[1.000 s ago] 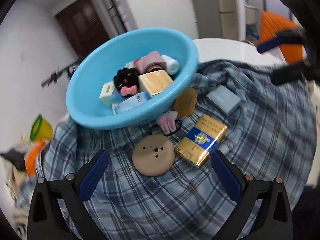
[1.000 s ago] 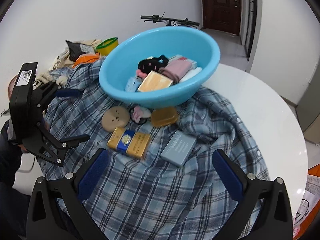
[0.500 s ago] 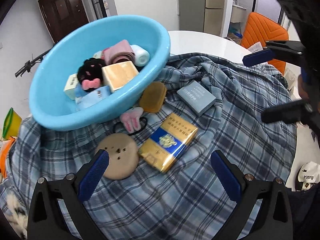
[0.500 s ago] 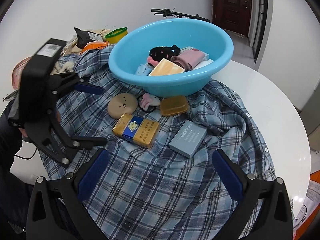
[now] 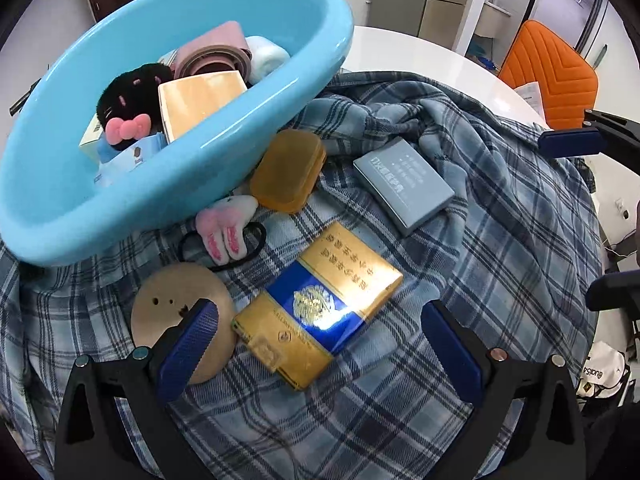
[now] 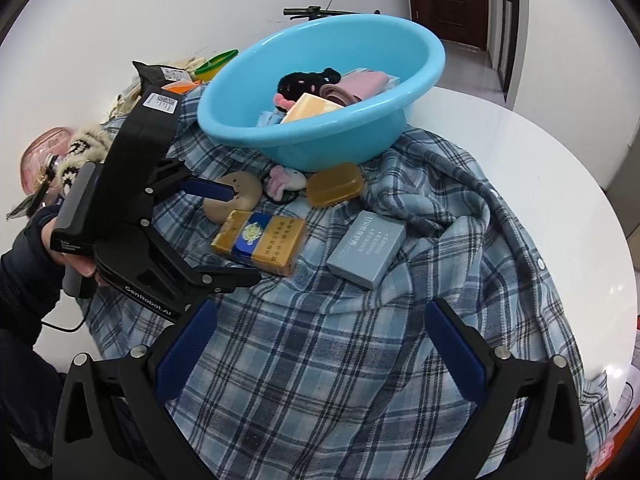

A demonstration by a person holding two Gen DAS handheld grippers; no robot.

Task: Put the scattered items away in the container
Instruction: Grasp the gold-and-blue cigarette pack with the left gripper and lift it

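Your left gripper (image 5: 316, 344), wide open, straddles the gold-and-blue carton (image 5: 318, 314) in front of the blue plastic basin (image 5: 60, 184). Five loose items there; round tan disc (image 5: 168, 304) crowds one finger. Right gripper (image 6: 320, 344) wide, empty.

Lying rumpled over a round white bench (image 6: 540, 184), a blue plaid shirt (image 6: 360, 360), draping off the near edge. Standing beyond the far side of the bench, an orange chair (image 5: 548, 76), with tall beige cabinets (image 5: 444, 0) and a dark wooden door (image 6: 456, 0) showing further back. Piling up at the left edge by the white wall: a green cup (image 6: 216, 62), a black packet (image 6: 160, 74), a pink transparent pouch (image 6: 40, 160) and a knitted black-and-cream thing (image 6: 84, 148).
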